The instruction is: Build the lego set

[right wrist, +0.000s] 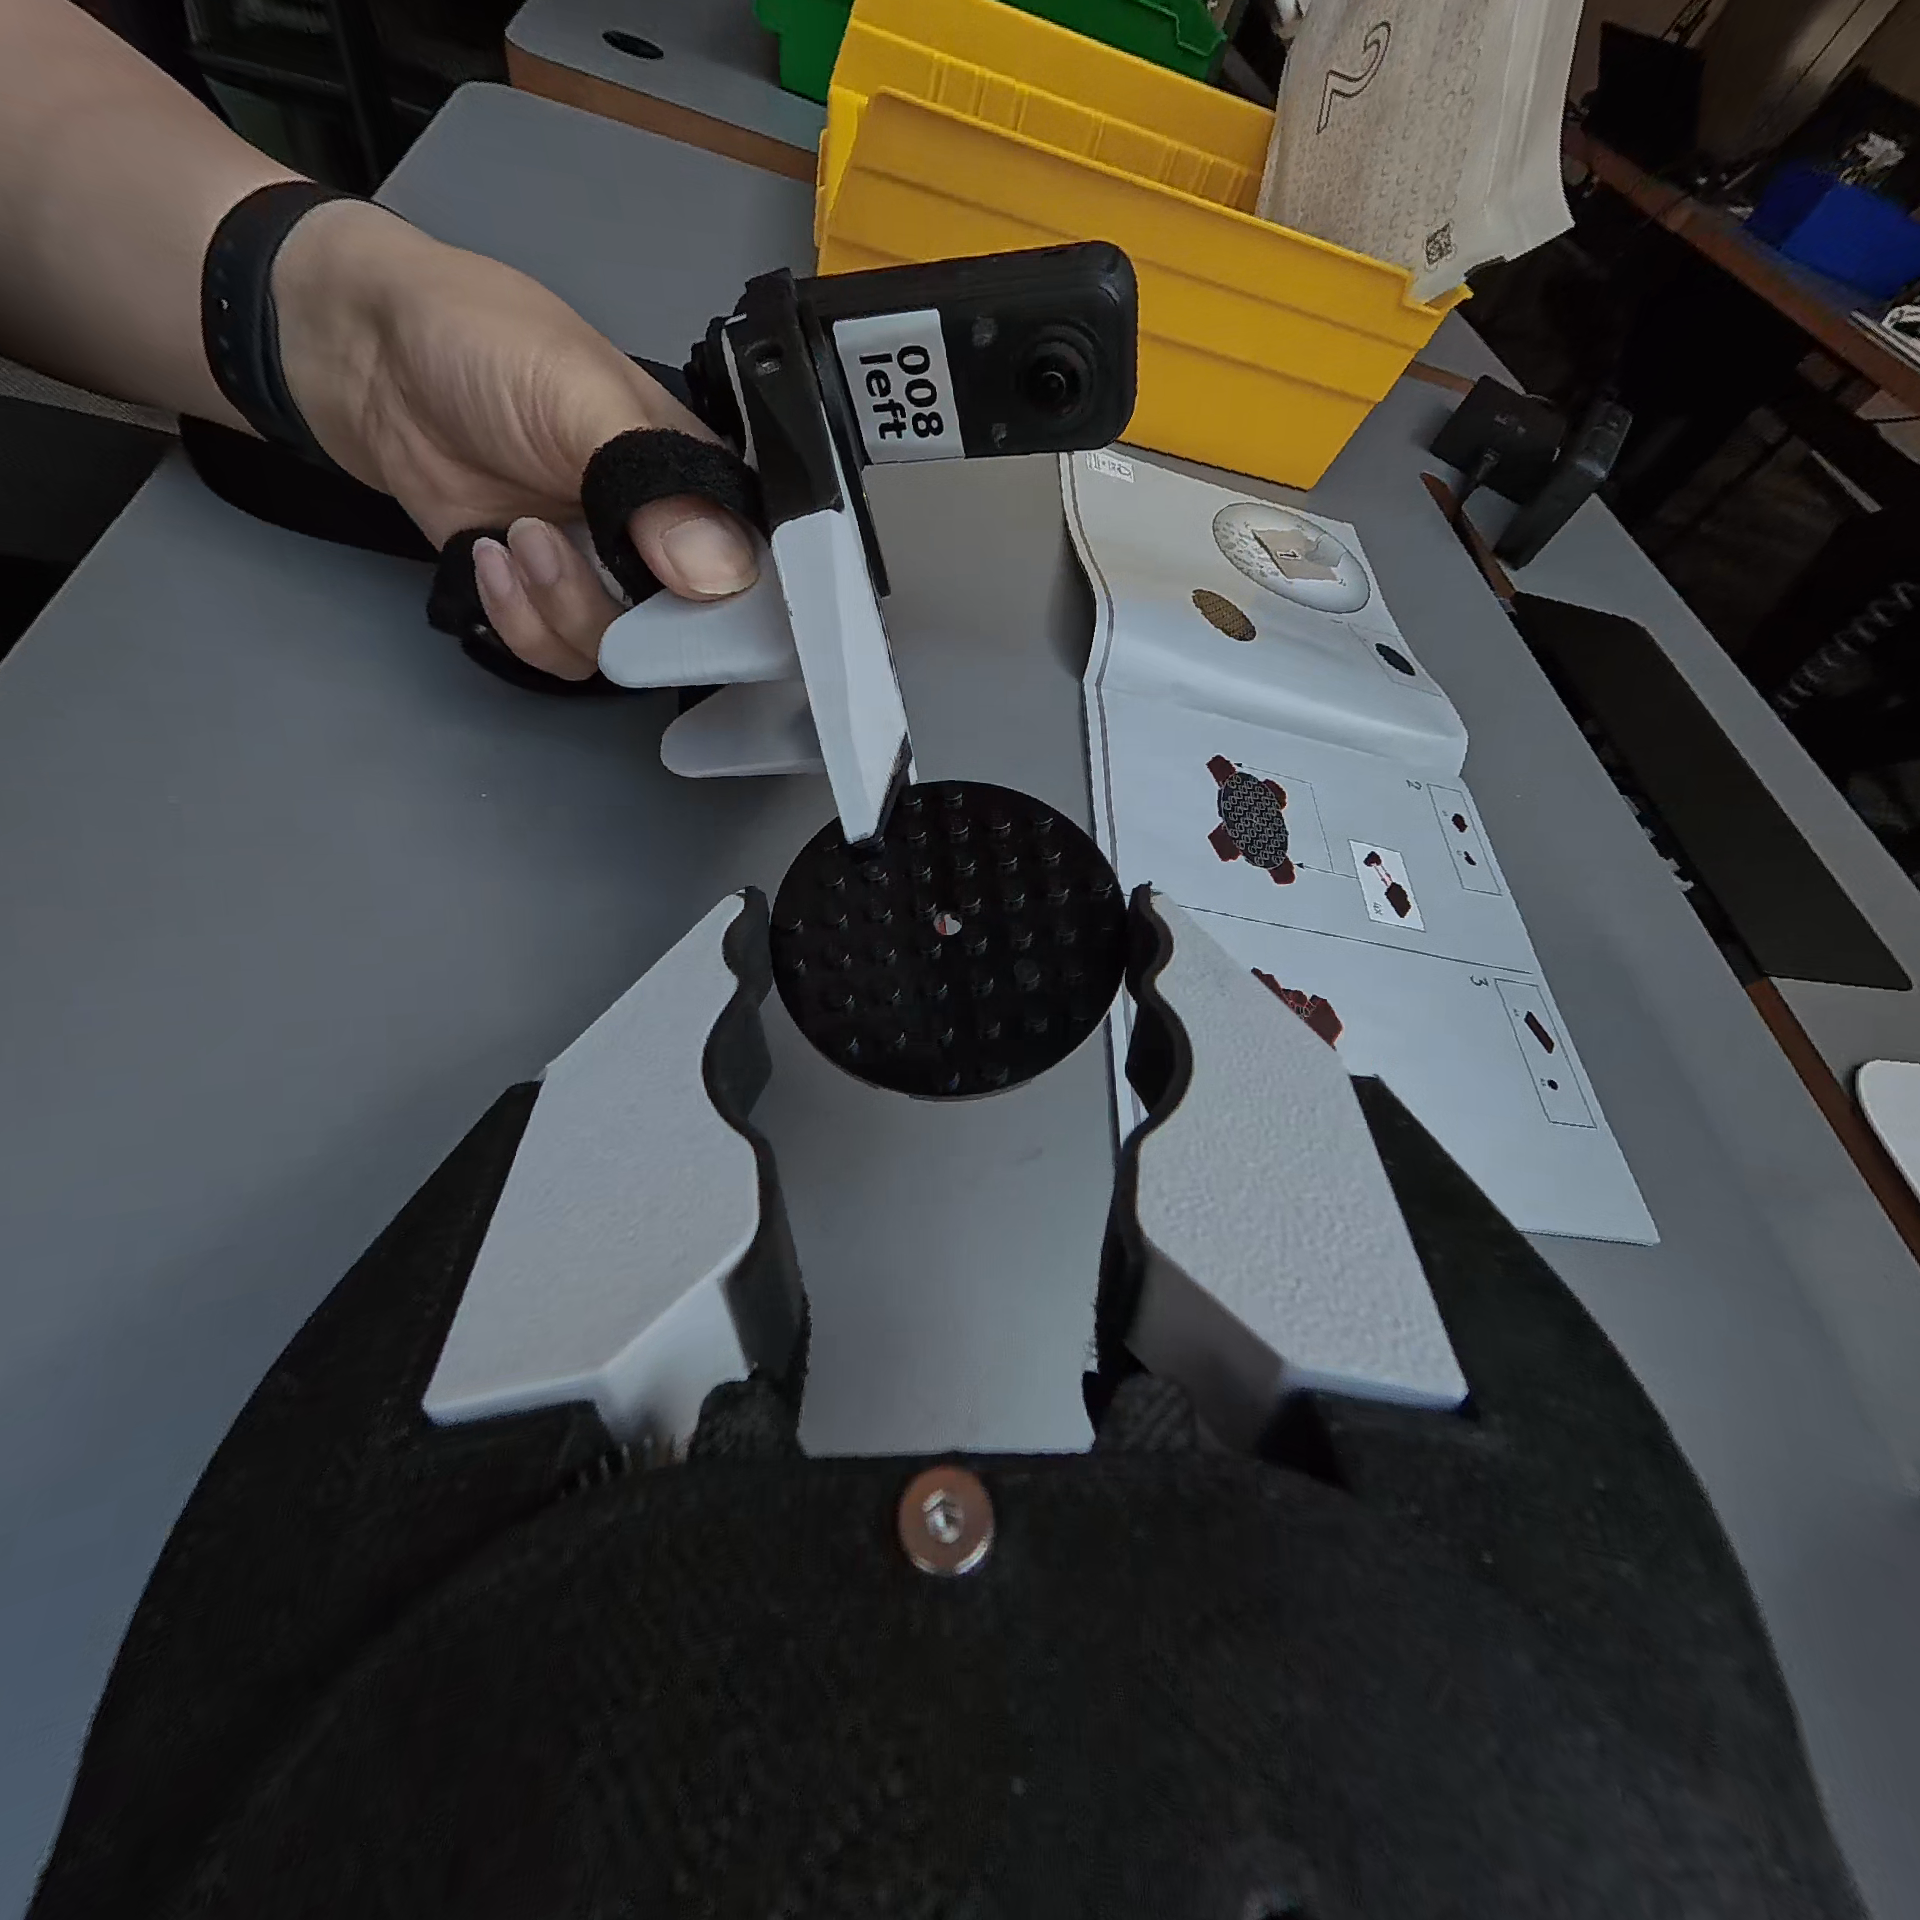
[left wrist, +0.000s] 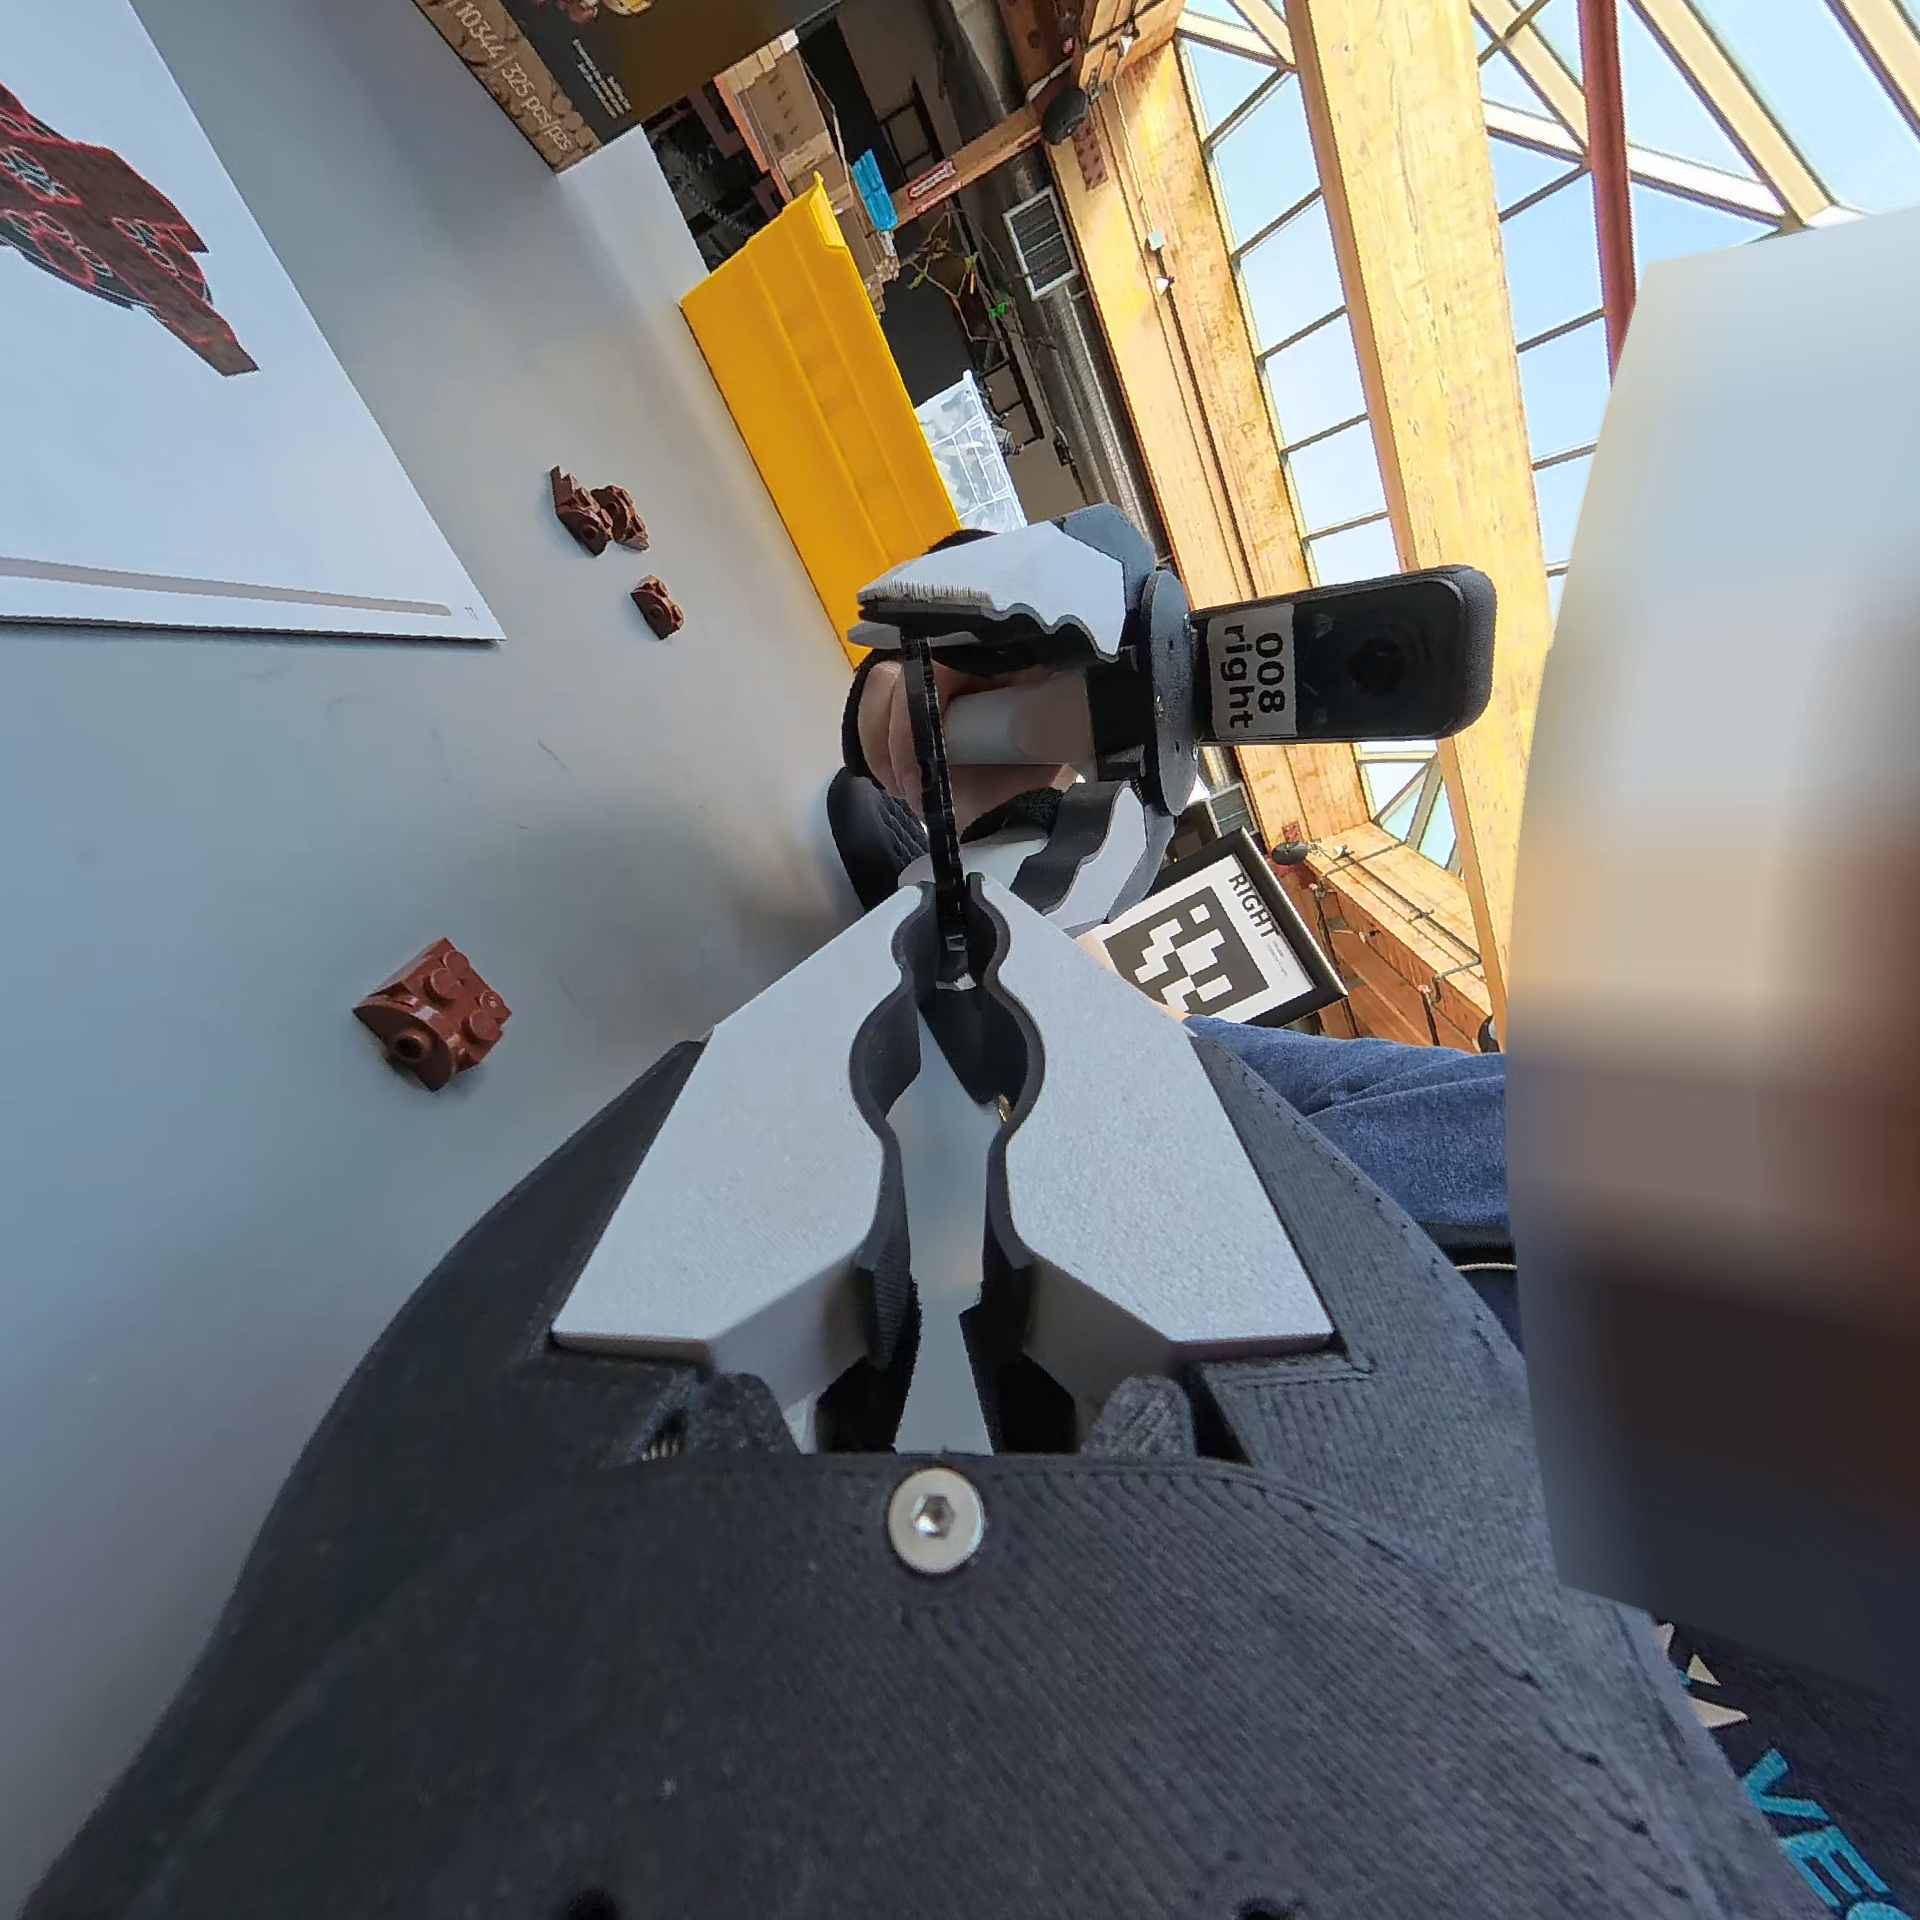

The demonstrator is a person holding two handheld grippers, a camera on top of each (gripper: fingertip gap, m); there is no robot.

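Lego plate — round, black, studded — pinched edgewise in left claw.

round plate: black, studded | bricks: reddish-brown | bin: yellow | table: seemingly grey

Yellow bin at the grey table's far edge, green bin behind
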